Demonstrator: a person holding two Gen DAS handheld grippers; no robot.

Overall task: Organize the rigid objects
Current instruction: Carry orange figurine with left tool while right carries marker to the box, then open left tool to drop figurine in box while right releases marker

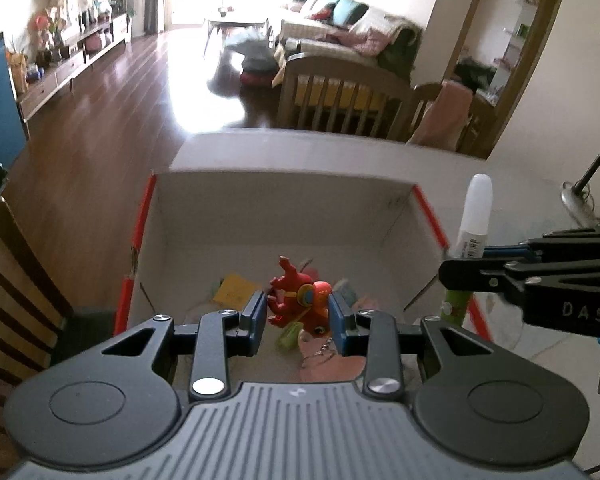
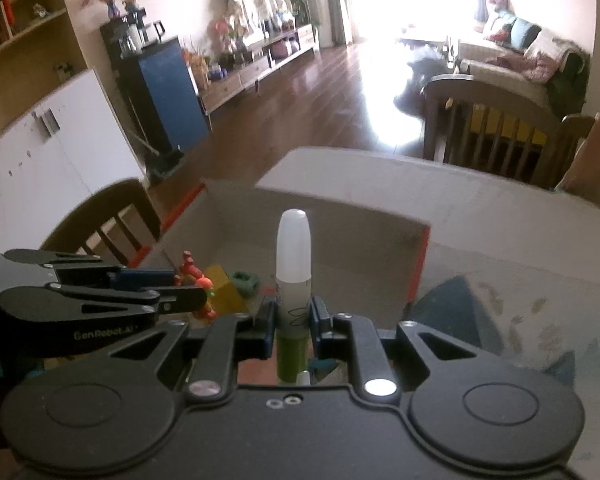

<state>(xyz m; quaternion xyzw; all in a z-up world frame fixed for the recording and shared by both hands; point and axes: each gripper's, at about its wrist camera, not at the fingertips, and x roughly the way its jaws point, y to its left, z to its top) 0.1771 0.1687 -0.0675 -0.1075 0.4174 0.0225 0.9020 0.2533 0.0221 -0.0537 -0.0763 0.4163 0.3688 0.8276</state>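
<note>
Left gripper (image 1: 298, 316) clamped on red toy figure (image 1: 296, 298), held over open white box (image 1: 284, 200), above the clutter on its floor. Right gripper (image 2: 293, 322) clamped on upright green-and-white bottle (image 2: 293, 280) at the box's right edge. Yellow block (image 2: 225, 290) and green piece (image 2: 245, 281) inside box.
</note>
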